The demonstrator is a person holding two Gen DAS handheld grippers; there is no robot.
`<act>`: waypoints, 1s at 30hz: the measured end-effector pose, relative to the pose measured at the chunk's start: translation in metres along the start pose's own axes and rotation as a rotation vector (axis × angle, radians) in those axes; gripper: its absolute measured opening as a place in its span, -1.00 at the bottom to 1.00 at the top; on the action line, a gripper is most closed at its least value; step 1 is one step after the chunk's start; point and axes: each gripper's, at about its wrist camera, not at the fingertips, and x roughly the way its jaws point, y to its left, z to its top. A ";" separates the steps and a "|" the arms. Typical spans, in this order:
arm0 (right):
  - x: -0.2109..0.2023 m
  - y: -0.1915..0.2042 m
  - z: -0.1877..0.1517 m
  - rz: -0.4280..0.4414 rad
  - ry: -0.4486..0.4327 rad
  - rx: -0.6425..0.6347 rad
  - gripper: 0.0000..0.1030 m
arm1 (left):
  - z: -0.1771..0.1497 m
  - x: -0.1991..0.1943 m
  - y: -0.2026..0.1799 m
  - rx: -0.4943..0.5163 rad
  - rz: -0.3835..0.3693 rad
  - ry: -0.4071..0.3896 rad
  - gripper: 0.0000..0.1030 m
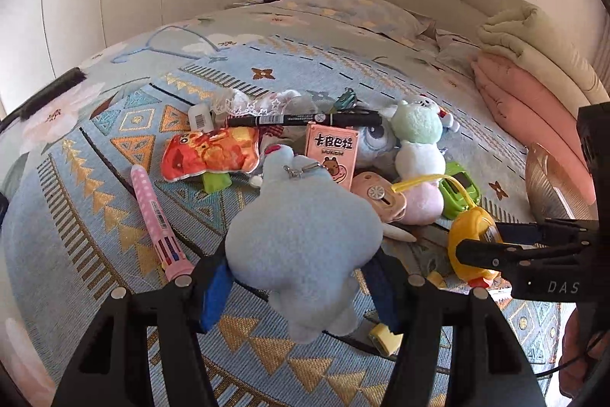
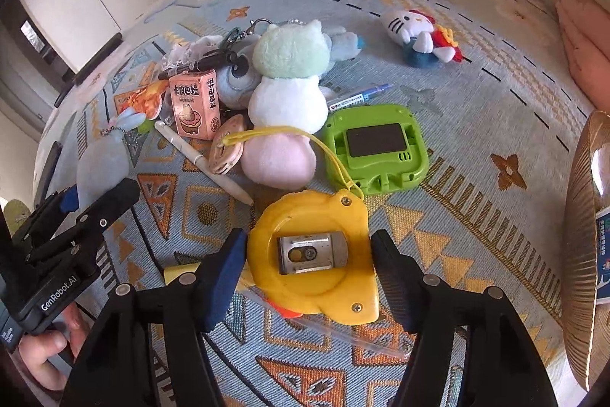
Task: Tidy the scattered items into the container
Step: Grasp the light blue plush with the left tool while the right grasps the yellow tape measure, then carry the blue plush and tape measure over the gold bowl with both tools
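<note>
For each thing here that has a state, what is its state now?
Left gripper: shut on the blue plush toy.
Right gripper: shut on the yellow tape measure.
Black marker: capped, lying across the pile.
Pink card box: closed, standing upright.

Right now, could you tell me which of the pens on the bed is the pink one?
The pink pen with white dots, lying alone left of the pile; the black marker lies across the pile's top.
</note>
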 end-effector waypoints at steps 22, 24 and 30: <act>-0.075 -0.060 0.024 0.006 -0.181 0.107 0.29 | 0.042 -0.057 -0.094 0.117 -0.150 -0.115 0.14; -0.087 -0.071 0.023 -0.005 -0.204 0.120 0.29 | 0.046 -0.055 -0.112 0.144 -0.173 -0.107 0.14; -0.125 -0.120 0.018 -0.070 -0.282 0.184 0.29 | 0.061 -0.057 -0.175 0.223 -0.279 -0.109 0.14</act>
